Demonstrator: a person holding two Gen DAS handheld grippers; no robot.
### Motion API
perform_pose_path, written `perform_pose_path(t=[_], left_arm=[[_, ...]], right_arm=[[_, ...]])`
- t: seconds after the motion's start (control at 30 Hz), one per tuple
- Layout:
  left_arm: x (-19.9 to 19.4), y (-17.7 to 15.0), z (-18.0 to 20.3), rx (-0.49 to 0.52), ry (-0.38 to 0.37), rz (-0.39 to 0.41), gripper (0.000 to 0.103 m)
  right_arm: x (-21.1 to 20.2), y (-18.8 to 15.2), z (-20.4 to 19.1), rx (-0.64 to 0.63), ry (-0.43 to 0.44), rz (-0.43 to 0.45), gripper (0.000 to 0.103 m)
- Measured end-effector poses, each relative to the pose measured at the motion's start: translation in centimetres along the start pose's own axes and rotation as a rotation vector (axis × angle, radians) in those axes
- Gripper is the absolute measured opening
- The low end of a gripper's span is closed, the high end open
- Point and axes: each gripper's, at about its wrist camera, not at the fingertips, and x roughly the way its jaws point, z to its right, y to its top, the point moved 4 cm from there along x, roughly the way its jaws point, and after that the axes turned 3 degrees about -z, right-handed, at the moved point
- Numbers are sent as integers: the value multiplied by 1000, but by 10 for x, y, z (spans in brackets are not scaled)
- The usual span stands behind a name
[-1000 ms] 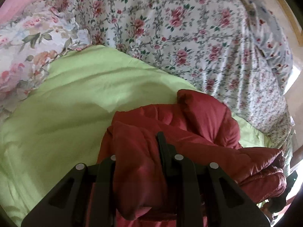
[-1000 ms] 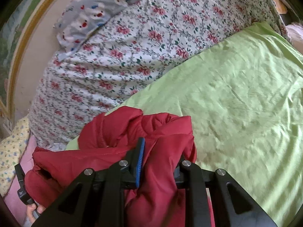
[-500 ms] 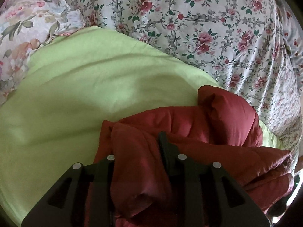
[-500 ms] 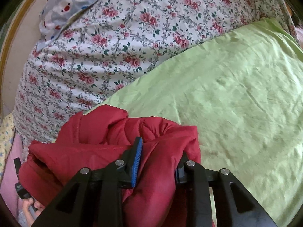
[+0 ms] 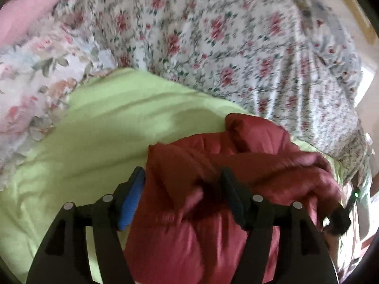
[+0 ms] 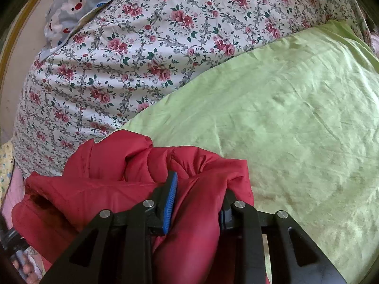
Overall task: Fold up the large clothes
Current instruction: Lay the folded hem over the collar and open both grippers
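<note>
Right wrist view, right tool (image 6: 197,190) clamping red jacket (image 6: 94,184), green sheet (image 6: 284,118)

Open bed: the green sheet (image 6: 296,123) lies flat and bare over the centre and right of the right wrist view, and over the left and centre of the left wrist view; plenty of room there.
Low centre: the bunched red jacket (image 6: 132,165) fills the space straight ahead of both tools.
Far side: the floral quilt (image 6: 142,54) rises as a soft bank across the top of both views, walling off the sheet.
Upper left, left wrist view: floral pillow (image 5: 30,82) crowds the sheet's corner.
Upper left, right wrist view: grey printed pillow (image 6: 78,2) against the wall.
</note>
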Motion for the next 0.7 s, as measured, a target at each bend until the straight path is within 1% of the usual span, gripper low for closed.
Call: perform_pose_path(t=[0.03,0.1,0.17,0.23,0.3,0.37,0.4,0.47,0.53,0.6,0.7], left_arm=[[-9,-6,3,14,-18,5,65],[-14,-15,11,41,-54,1,65],[-16,-28,22,73,-89,-24,65],[-10,-40,36,109,-116,-61,65],[2,-53,52,150,-114,-96,65],[14,-62,63,176,-93,-123,65],[24,-64,68,199,-49,-125,65],[38,-67,73,235,33,-103,68],[50,-65,76,245,77,-90,76],[59,-63,77,253,106,-79,79],[68,-62,75,251,125,-71,83]], right_arm=[[0,0,-1,-1,-5,2,29],[1,0,-1,-3,-12,1,29],[2,1,-1,-6,-18,-2,29],[2,2,-1,-8,-22,-3,30],[2,2,-1,-10,-23,-3,30],[1,2,-1,-5,-20,-8,31],[-1,3,-1,-3,-21,-11,32],[-10,4,-1,10,-25,-15,34],[-23,4,-3,11,-30,-10,41],[-47,3,-5,-3,-46,26,58],[-85,-3,-16,-78,-56,130,63]])
